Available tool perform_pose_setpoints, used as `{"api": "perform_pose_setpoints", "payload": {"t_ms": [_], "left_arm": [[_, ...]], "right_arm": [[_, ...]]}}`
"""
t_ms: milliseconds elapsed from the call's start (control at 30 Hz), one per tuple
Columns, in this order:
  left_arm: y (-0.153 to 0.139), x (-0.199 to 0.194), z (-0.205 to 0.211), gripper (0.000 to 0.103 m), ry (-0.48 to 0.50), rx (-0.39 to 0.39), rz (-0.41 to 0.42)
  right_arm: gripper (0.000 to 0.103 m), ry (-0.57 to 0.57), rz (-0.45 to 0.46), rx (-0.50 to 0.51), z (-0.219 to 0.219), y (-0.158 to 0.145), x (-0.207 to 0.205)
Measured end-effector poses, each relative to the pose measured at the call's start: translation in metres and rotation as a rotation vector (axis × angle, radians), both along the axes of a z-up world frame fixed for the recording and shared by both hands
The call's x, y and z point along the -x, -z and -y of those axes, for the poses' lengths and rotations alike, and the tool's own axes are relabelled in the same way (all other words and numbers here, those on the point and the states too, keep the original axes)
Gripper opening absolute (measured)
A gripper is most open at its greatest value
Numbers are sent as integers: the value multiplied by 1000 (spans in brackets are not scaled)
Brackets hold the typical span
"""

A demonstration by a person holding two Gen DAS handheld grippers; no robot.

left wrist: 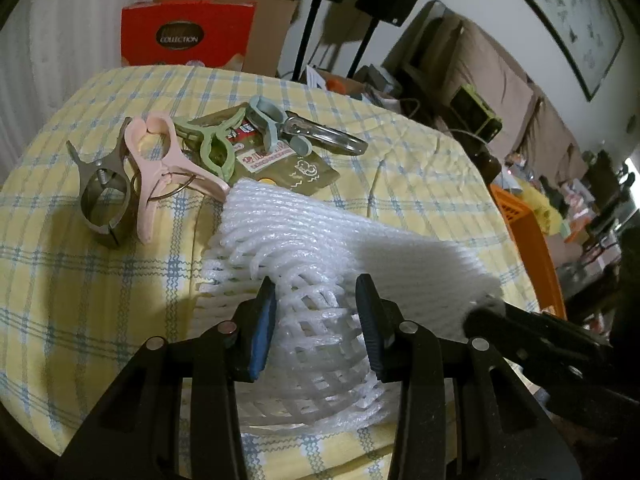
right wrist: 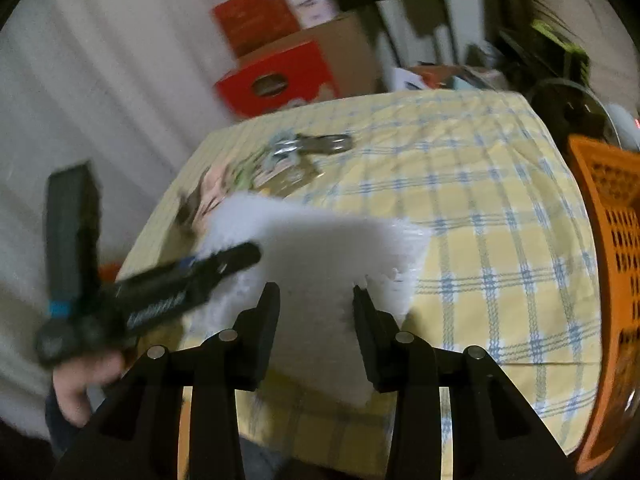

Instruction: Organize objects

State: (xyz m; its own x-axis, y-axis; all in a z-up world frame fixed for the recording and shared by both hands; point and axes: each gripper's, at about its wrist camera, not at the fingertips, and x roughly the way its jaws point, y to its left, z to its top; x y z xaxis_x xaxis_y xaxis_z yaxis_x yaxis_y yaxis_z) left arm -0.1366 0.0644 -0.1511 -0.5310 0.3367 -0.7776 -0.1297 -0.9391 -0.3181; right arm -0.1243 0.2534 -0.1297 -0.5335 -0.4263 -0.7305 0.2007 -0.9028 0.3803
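Observation:
A white foam net sleeve point(left wrist: 304, 240) hangs stretched above the table between both grippers. In the left wrist view my left gripper point(left wrist: 318, 320) is shut on the sleeve's near end, and the mesh bunches between its pads. My right gripper point(left wrist: 486, 314) comes in from the right and holds the sleeve's other end. In the blurred right wrist view the foam net sleeve point(right wrist: 328, 264) fills the gap in my right gripper point(right wrist: 316, 312), which is shut on it. My left gripper point(right wrist: 240, 258) reaches in from the left, with a hand point(right wrist: 80, 380) below it.
On the yellow plaid tablecloth point(left wrist: 400, 152) lie a metal clamp point(left wrist: 104, 196), a pink clip point(left wrist: 160, 168), a green clip point(left wrist: 212, 144), a grey-blue clip point(left wrist: 266, 120), a metal ring point(left wrist: 336, 138) and a snack packet point(left wrist: 296, 168). An orange basket point(right wrist: 608, 240) stands at the table's right edge. A red box point(left wrist: 188, 36) is behind.

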Motion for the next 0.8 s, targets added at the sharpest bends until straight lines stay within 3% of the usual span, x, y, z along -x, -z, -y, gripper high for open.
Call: {"api": "perform_pose_setpoints", "payload": {"t_ms": [133, 200, 267, 367, 800], "left_arm": [[0, 0, -1, 35, 5, 8, -3], [0, 0, -1, 35, 6, 12, -3], [-1, -1, -1, 34, 8, 20, -9], [-6, -4, -3, 34, 22, 35, -30], [-34, -19, -11, 32, 45, 97, -128]], "right_arm": [[38, 16, 27, -31, 9, 15, 7], [38, 52, -18, -25, 9, 14, 6], [17, 77, -48, -6, 9, 14, 6], [7, 81, -83, -28, 10, 11, 6], [7, 89, -156, -87, 12, -9, -1]]}}
